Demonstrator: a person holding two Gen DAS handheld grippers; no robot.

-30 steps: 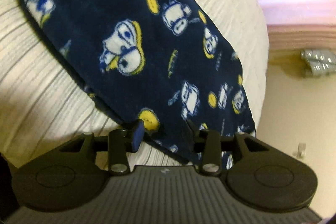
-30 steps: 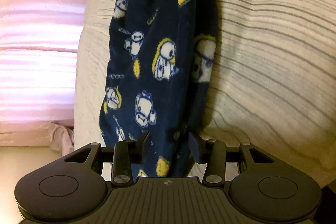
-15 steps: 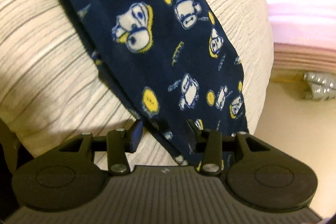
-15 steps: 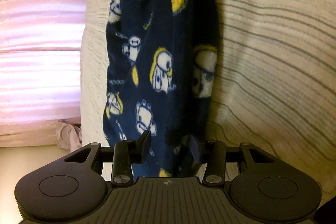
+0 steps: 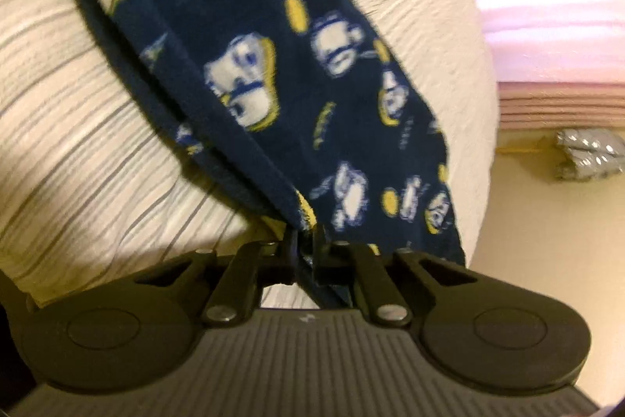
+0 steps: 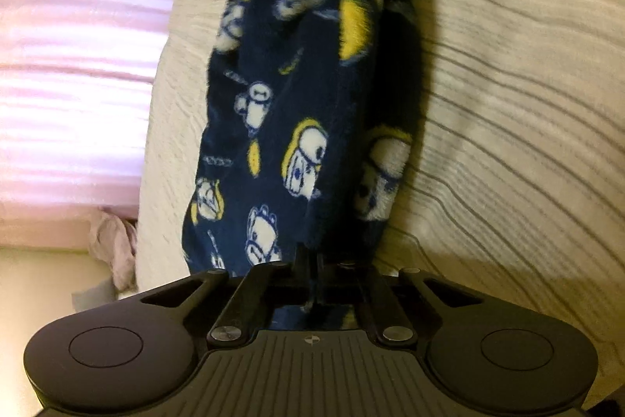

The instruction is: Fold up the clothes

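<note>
Navy fleece garment [image 5: 273, 73], cartoon print, lies as a long narrow strip on the striped off-white bed cover [image 5: 78, 151]. Looks like pyjama trousers or a sleeve already doubled lengthwise; can't tell which.

Left claw [image 5: 304, 249]: clenched on the near end of the strip; fabric visibly pinched between the pads, edge layers bunching into the grip. Strip runs away from it up and to the left in the left wrist view.

Right claw [image 6: 308, 260]: also clenched on fleece [image 6: 297, 127]; a fold of it is squeezed between the closed fingers and more cloth shows below them. Here the strip runs almost straight ahead, away from the claw, rising to a peak at the top of the frame.

Key relation: long axis of the garment points away from both claws, roughly along their pointing direction. Both grip what looks like the same near hem, close to the bed edge. Can't tell how far apart the two grips sit; neither claw shows in the other's view.

My read: grasp is done, next is lift and carry the near end forward along that axis onto the far end, halving the length. Neither hand looks clearly nearer; move should be symmetric.

Risks: fleece is thick and clingy, lower layers may drag on the cover and skew the fold. Both frames blurred, so edge alignment not checkable.

Off the bed: pink curtain [image 6: 70, 73], silvery packet [image 5: 590, 153] on the floor.
</note>
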